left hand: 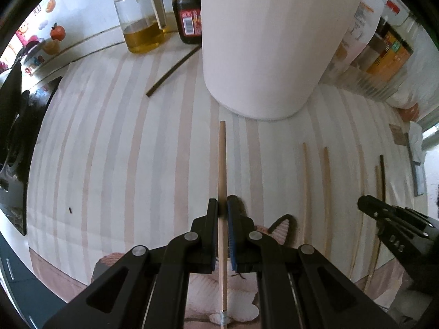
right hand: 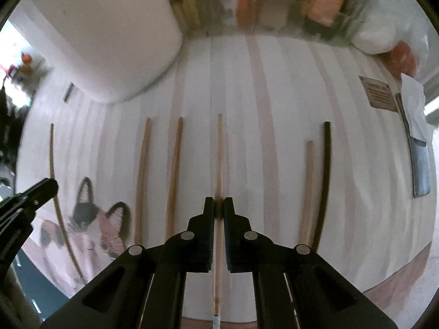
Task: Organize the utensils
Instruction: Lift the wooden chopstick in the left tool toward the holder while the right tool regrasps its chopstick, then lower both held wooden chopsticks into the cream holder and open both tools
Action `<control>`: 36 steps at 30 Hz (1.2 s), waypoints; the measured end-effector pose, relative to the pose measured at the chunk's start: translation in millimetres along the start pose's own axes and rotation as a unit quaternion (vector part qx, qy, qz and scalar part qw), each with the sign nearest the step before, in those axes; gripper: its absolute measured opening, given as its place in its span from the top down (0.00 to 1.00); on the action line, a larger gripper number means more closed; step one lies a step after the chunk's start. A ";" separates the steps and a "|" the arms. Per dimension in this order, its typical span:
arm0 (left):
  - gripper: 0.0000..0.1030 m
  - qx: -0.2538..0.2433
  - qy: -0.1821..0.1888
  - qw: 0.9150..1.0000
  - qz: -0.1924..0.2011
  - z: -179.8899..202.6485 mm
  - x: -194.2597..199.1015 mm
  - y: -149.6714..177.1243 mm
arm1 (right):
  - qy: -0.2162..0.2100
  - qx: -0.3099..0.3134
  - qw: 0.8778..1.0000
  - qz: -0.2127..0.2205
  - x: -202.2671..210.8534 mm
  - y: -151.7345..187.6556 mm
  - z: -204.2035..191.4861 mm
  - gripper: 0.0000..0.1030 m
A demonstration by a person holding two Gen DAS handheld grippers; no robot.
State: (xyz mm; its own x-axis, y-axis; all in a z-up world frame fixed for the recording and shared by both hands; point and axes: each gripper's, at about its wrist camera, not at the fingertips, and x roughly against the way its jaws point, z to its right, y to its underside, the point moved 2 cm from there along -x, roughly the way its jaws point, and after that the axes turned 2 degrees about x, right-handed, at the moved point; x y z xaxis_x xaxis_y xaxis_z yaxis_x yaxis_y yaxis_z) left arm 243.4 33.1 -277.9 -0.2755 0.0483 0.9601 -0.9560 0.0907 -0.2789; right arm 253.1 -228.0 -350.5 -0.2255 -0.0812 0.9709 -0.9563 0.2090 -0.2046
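Note:
In the left wrist view my left gripper [left hand: 222,208] is shut on a pale wooden chopstick [left hand: 222,159] that runs straight ahead between its fingers, its tip near the base of a tall white container [left hand: 263,41]. In the right wrist view my right gripper [right hand: 219,208] is shut on another pale chopstick [right hand: 219,150], low over the striped mat [right hand: 274,109]. Beside it on the mat lie two pale chopsticks [right hand: 142,178] on the left, and a pale one [right hand: 307,192] and a dark one [right hand: 325,175] on the right. A second dark chopstick [left hand: 172,68] lies apart at the far left.
An oil jug [left hand: 140,19] and a brown sauce bottle [left hand: 189,8] stand behind the mat. Boxes in a clear holder [left hand: 384,54] fill the back right. A grey blade [right hand: 419,170] and a brown card [right hand: 380,96] lie at the mat's right edge. The mat shows a cat picture [right hand: 101,227].

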 end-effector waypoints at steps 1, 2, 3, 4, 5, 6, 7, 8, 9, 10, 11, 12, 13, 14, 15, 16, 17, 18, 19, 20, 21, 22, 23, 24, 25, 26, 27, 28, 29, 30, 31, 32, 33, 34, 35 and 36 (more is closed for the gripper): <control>0.96 -0.003 0.003 1.000 0.001 0.7 3.4 -0.3 | -0.004 -0.002 1.000 0.010 7.2 1.3 4.8 0.94; 0.96 -0.006 0.010 1.000 0.003 1.9 7.9 -0.5 | -0.010 -0.003 1.000 0.022 16.2 2.9 6.6 0.94; 0.96 -0.008 0.014 1.000 0.005 2.9 11.2 -0.8 | -0.012 -0.007 0.999 0.032 22.5 4.3 9.5 0.94; 0.96 -0.011 0.016 1.000 0.006 3.7 14.1 -1.3 | -0.017 -0.009 0.999 0.044 30.4 5.1 11.4 0.94; 0.96 -0.013 0.019 1.000 0.010 4.6 18.9 -1.7 | -0.019 -0.008 0.999 0.050 36.0 5.6 12.6 0.94; 0.96 -0.014 0.023 1.000 0.012 5.7 23.1 -1.5 | -0.022 -0.012 0.998 0.062 43.1 6.2 14.2 0.94; 0.96 -0.015 0.027 0.999 0.015 5.7 27.4 -2.0 | -0.026 -0.010 0.997 0.071 49.7 6.0 14.6 0.94; 0.96 -0.016 0.031 0.999 0.021 6.8 33.6 -3.4 | -0.026 -0.010 0.996 0.082 57.6 3.7 15.0 0.94; 0.96 -0.016 0.035 0.999 0.026 7.6 38.6 -4.5 | -0.028 -0.010 0.995 0.091 61.0 -1.7 14.9 0.94; 0.96 -0.016 0.037 0.999 0.029 9.1 41.7 -6.3 | -0.032 -0.010 0.994 0.100 66.3 -6.0 14.8 0.94; 0.96 -0.017 0.040 0.998 0.036 9.7 47.7 -9.0 | -0.034 -0.014 0.993 0.111 74.1 -6.3 14.2 0.94; 0.96 -0.017 0.042 0.998 0.042 9.8 52.7 -10.7 | -0.037 -0.015 0.992 0.120 79.0 -8.4 12.7 0.94; 0.96 -0.016 0.045 0.998 0.051 9.4 59.8 -12.9 | -0.040 -0.016 0.991 0.128 84.2 -10.9 9.4 0.94; 0.96 -0.016 0.049 0.997 0.058 9.2 64.8 -16.2 | -0.042 -0.018 0.989 0.138 90.7 -12.9 6.0 0.94; 0.96 -0.016 0.052 0.996 0.065 9.5 70.2 -18.9 | -0.045 -0.019 0.987 0.151 99.3 -15.9 4.0 0.94; 0.96 -0.016 0.055 0.996 0.072 9.6 76.2 -21.5 | -0.048 -0.019 0.986 0.158 103.6 -16.6 2.2 0.94; 0.96 -0.015 0.059 0.995 0.081 10.5 85.0 -25.4 | -0.052 -0.021 0.984 0.168 112.9 -19.4 1.4 0.94; 0.96 -0.015 0.063 0.994 0.088 10.4 91.4 -28.4 | -0.057 -0.020 0.982 0.179 122.6 -23.6 -0.2 0.94; 0.96 -0.014 0.068 0.993 0.099 10.8 100.7 -32.4 | -0.060 -0.019 0.980 0.187 130.7 -29.4 -3.0 0.94; 0.96 -0.013 0.071 0.992 0.108 11.2 109.1 -36.2 | -0.064 -0.019 0.978 0.199 140.1 -34.4 -4.5 0.94; 0.96 -0.013 0.074 0.990 0.116 11.9 116.4 -39.5 | -0.069 -0.016 0.976 0.208 149.7 -40.3 -6.8 0.94; 0.96 -0.012 0.077 0.989 0.124 12.3 124.4 -43.1 | -0.073 -0.018 0.973 0.217 158.7 -44.8 -8.6 0.94; 0.96 -0.012 0.080 0.987 0.139 12.2 136.5 -48.9 | -0.079 -0.017 0.970 0.230 170.3 -52.1 -10.5 0.94; 0.96 -0.013 0.082 0.985 0.148 12.6 145.0 -52.9 | -0.083 -0.016 0.968 0.237 178.1 -57.9 -11.8 0.94; 0.96 -0.013 0.084 0.984 0.158 12.8 153.8 -56.8 | -0.087 -0.017 0.965 0.247 187.7 -64.1 -13.1 0.94; 0.96 -0.014 0.086 0.982 0.170 13.4 164.4 -62.1 | -0.091 -0.015 0.962 0.256 197.3 -71.6 -15.1 0.94; 0.96 -0.014 0.088 0.979 0.181 11.9 174.2 -67.8 | -0.094 -0.013 0.959 0.266 205.7 -79.3 -17.1 0.94; 0.96 -0.014 0.091 0.977 0.191 11.5 183.9 -73.0 | -0.097 -0.011 0.957 0.274 213.7 -85.1 -19.5 0.94; 0.96 -0.015 0.093 0.975 0.202 11.5 195.8 -80.3 | -0.100 -0.008 0.954 0.283 222.7 -92.3 -22.4 0.94; 0.96 -0.014 0.095 0.973 0.211 10.8 204.5 -84.7 | -0.102 -0.005 0.951 0.290 230.8 -99.1 -24.9 0.94; 0.96 -0.014 0.098 0.971 0.220 9.8 213.0 -89.8 | -0.103 -0.002 0.949 0.298 238.3 -106.3 -27.2 0.94; 0.96 -0.015 0.099 0.968 0.229 9.5 223.3 -95.7 | -0.107 0.000 0.946 0.306 246.7 -114.2 -29.8 0.94; 0.96 -0.014 0.099 0.966 0.240 8.3 233.3 -101.5 | -0.108 0.003 0.943 0.314 254.6 -121.0 -33.3 0.94; 0.96 -0.016 0.098 0.963 0.252 8.4 243.9 -108.6 | -0.109 0.004 0.941 0.322 261.0 -128.0 -35.6 0.94; 0.96 -0.016 0.097 0.961 0.258 9.4 249.7 -112.0 | -0.111 0.005 0.937 0.330 269.0 -136.2 -38.0 0.94; 0.96 -0.015 0.096 0.959 0.266 9.1 257.3 -119.3 | -0.113 0.004 0.934 0.339 276.6 -144.0 -40.0 0.94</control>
State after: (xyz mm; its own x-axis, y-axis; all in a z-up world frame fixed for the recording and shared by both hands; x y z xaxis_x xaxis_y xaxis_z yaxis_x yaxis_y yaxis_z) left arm 285.7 25.6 2.6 -0.6973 0.2781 0.6606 -0.6810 0.0306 -0.7317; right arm 335.9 -241.6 -47.5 -0.8124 -0.1358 0.5671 -0.5805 0.2798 -0.7646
